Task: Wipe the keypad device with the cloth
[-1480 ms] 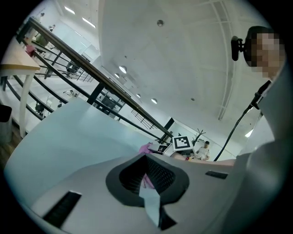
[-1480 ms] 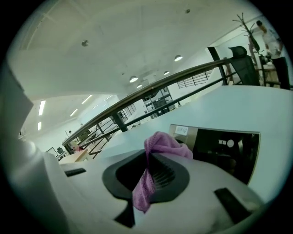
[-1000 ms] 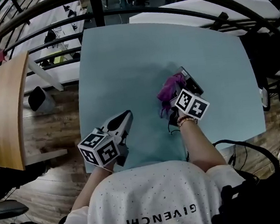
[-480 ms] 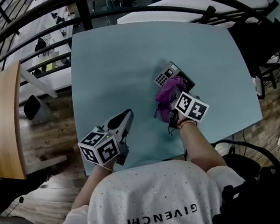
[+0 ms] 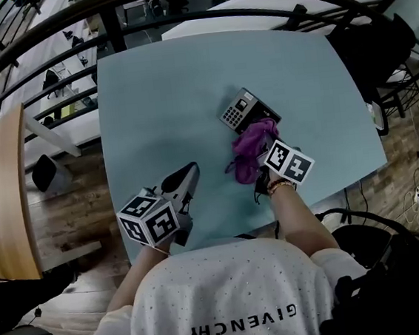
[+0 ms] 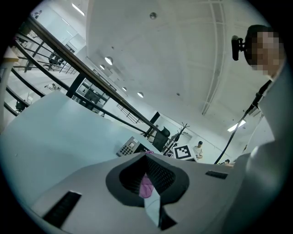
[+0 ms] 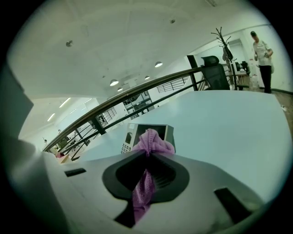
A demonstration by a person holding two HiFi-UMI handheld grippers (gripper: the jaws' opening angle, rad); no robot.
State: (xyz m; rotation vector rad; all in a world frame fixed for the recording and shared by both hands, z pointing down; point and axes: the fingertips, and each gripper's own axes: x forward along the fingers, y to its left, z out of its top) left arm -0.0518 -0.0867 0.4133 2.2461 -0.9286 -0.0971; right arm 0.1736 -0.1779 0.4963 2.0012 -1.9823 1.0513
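Note:
The keypad device (image 5: 243, 110), grey with a small screen and dark buttons, lies on the pale blue table (image 5: 157, 94) right of centre. A purple cloth (image 5: 250, 145) is bunched just off its near edge and touches that corner. My right gripper (image 5: 261, 152) is shut on the cloth. In the right gripper view the cloth (image 7: 150, 142) bulges out of the jaw tips of the right gripper (image 7: 149, 154), with the keypad device (image 7: 137, 133) right behind. My left gripper (image 5: 187, 176) rests on the table to the left, shut and holding nothing. From the left gripper (image 6: 147, 155) the keypad device (image 6: 127, 147) shows ahead.
A dark railing (image 5: 178, 14) curves round the table's far side. A wooden table (image 5: 0, 192) stands at the left and a dark chair (image 5: 375, 41) at the right. Cables (image 5: 364, 217) hang by the near right corner. A person (image 7: 262, 50) stands far off.
My right gripper has drawn the cloth back towards me across the keypad device, so the keys and screen now show uncovered. The left gripper has stayed where it was.

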